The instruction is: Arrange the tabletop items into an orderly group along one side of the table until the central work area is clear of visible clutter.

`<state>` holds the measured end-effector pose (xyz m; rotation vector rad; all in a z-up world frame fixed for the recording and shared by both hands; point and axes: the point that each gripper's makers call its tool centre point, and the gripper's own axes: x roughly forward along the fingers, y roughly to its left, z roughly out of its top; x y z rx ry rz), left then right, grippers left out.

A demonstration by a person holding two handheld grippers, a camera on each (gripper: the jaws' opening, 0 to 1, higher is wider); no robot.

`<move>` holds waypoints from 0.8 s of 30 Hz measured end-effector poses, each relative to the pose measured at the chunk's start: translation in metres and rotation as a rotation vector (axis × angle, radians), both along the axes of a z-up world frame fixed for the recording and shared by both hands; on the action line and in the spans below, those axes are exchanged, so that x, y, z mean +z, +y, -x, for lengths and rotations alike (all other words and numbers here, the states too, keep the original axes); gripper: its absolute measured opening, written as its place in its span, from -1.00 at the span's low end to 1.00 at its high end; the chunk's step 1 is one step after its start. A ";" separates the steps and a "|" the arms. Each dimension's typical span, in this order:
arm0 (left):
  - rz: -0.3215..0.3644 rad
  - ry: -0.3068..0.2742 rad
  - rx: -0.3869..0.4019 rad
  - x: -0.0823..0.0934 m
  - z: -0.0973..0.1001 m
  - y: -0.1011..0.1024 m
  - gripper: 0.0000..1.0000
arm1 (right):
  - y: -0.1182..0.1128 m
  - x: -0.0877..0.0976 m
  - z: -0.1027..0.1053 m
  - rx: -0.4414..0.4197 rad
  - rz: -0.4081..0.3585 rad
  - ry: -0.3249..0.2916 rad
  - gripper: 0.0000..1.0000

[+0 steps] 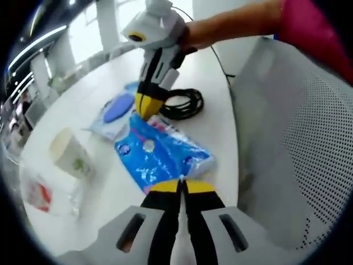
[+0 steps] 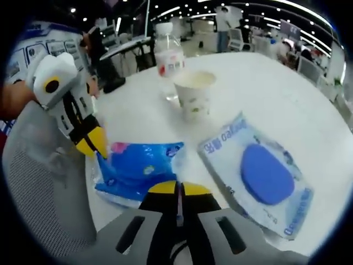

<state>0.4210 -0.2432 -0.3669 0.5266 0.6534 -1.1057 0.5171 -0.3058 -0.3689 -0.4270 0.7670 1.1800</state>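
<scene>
A blue plastic packet [image 1: 160,152] [image 2: 138,165] lies on the white table [image 1: 212,66] between my two grippers. My left gripper [image 1: 180,185] [image 2: 92,142] has its jaws together, with the yellow tips touching the packet's near edge. My right gripper [image 2: 177,189] [image 1: 146,105], held in a hand, is shut too. Its tips rest against the opposite end of the packet. I cannot tell whether either pinches the wrapper. A pale pouch with a blue oval [image 1: 113,113] [image 2: 259,171] lies beside the packet.
A paper cup [image 1: 69,153] [image 2: 194,94] stands upright, with a clear plastic bottle [image 2: 168,55] behind it. A coiled black cable [image 1: 185,104] lies near the table edge. A grey mesh chair [image 1: 298,143] [image 2: 44,182] is close against that edge.
</scene>
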 end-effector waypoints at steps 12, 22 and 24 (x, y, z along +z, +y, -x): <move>0.011 -0.046 0.005 0.031 -0.021 0.005 -1.00 | -0.013 0.024 -0.008 -0.084 -0.072 0.014 -0.98; 0.016 -0.091 -0.038 0.055 -0.047 -0.016 -1.00 | -0.047 0.050 -0.023 -0.189 -0.126 -0.006 -0.98; 0.022 -0.101 -0.051 0.059 -0.053 -0.025 -1.00 | -0.057 0.055 -0.027 -0.217 -0.135 -0.012 -0.98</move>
